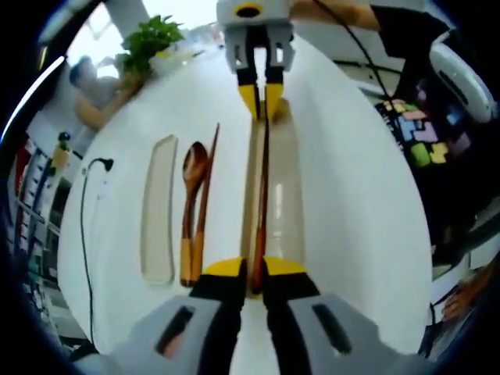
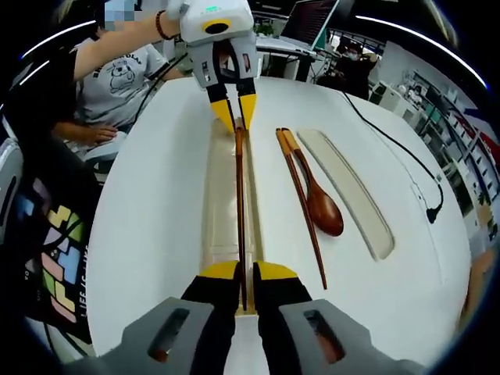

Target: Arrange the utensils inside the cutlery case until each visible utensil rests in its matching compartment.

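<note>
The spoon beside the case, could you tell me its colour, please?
Reddish-brown wood, with a lighter handle end; the spoon shows best in the right gripper view.

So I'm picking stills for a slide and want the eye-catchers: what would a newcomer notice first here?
Two yellow-tipped grippers face each other across a white round table, each pinching one end of a dark wooden chopstick held along the clear cutlery case: the left gripper and the right gripper. Beside the case lie a wooden spoon, a second chopstick and the case lid.
</note>
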Action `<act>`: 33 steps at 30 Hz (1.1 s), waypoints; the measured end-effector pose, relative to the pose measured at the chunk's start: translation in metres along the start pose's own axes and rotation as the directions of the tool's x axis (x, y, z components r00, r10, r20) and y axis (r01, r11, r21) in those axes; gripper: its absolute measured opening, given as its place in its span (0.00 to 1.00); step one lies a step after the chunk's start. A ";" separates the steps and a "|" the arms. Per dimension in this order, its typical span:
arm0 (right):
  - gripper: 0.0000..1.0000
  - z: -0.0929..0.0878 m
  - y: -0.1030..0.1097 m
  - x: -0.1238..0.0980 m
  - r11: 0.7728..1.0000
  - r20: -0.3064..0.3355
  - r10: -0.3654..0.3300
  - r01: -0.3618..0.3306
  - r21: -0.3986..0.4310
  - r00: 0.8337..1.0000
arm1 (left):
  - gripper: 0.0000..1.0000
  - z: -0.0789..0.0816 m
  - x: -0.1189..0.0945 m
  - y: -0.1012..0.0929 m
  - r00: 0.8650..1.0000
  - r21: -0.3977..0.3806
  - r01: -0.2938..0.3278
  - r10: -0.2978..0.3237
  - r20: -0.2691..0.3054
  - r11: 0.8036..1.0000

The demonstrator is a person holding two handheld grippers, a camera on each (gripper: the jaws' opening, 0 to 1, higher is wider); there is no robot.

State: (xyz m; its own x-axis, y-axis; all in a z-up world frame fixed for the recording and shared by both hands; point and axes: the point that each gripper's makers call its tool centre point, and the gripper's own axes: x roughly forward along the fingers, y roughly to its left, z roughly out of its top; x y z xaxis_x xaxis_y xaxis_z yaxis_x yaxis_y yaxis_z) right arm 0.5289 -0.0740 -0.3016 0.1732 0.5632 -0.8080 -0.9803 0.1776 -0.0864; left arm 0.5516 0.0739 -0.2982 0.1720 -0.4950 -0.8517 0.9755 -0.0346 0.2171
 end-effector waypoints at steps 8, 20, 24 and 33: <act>0.09 0.010 -0.009 -0.017 0.999 0.087 -0.027 0.025 0.023 0.996 | 0.09 0.008 -0.009 0.006 0.999 -0.015 -0.026 0.027 0.043 1.000; 0.13 0.013 -0.027 -0.021 0.997 0.098 -0.077 0.074 0.031 0.992 | 0.13 0.022 -0.009 0.024 0.997 -0.006 -0.056 0.056 0.052 0.998; 0.13 0.014 -0.038 -0.017 0.996 0.086 -0.083 0.080 0.038 0.993 | 0.15 0.024 -0.001 0.031 0.998 0.009 -0.054 0.054 0.028 0.998; 0.13 0.005 -0.056 -0.001 0.995 0.015 -0.081 0.080 0.058 0.997 | 0.16 0.019 0.022 0.049 0.999 -0.009 -0.033 0.032 -0.041 0.999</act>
State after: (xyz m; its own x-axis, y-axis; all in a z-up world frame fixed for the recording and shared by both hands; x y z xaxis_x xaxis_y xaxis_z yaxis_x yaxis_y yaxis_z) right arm 0.5842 -0.0803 -0.2934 0.2535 0.5589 -0.7895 -0.9562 0.2684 -0.1171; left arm 0.6008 0.0445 -0.2975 0.2089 -0.4598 -0.8631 0.9706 -0.0103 0.2403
